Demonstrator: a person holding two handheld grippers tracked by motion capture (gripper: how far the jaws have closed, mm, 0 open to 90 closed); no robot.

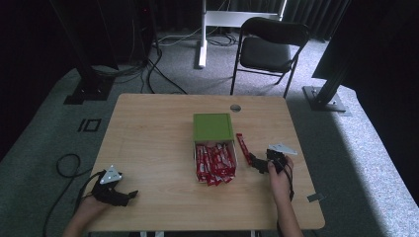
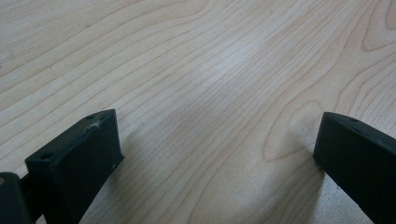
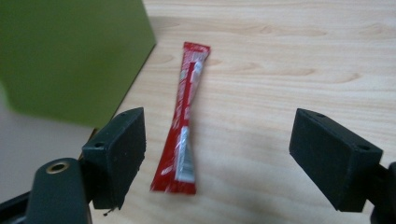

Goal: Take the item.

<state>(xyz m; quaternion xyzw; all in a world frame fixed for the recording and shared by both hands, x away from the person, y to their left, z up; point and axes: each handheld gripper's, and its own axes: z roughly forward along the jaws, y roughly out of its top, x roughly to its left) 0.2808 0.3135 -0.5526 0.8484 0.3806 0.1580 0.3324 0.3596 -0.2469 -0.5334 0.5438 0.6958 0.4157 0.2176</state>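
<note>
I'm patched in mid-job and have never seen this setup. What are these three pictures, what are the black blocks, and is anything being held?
No robot arm is here: a person holds a two-jaw gripper in each hand. The high view looks down on a wooden table. The left gripper sits near the table's near left corner; the right gripper is right of the green box.

The other two pictures come from cameras riding on the grippers. The black blocks at the bottom are each gripper's own jaws.

The box lies with red sachets spilling from its open end toward the person. One loose red sachet lies flat beside the box, in front of the right gripper's open jaws, ungripped. The left gripper's jaws are open over bare wood. Nothing is held.
</note>
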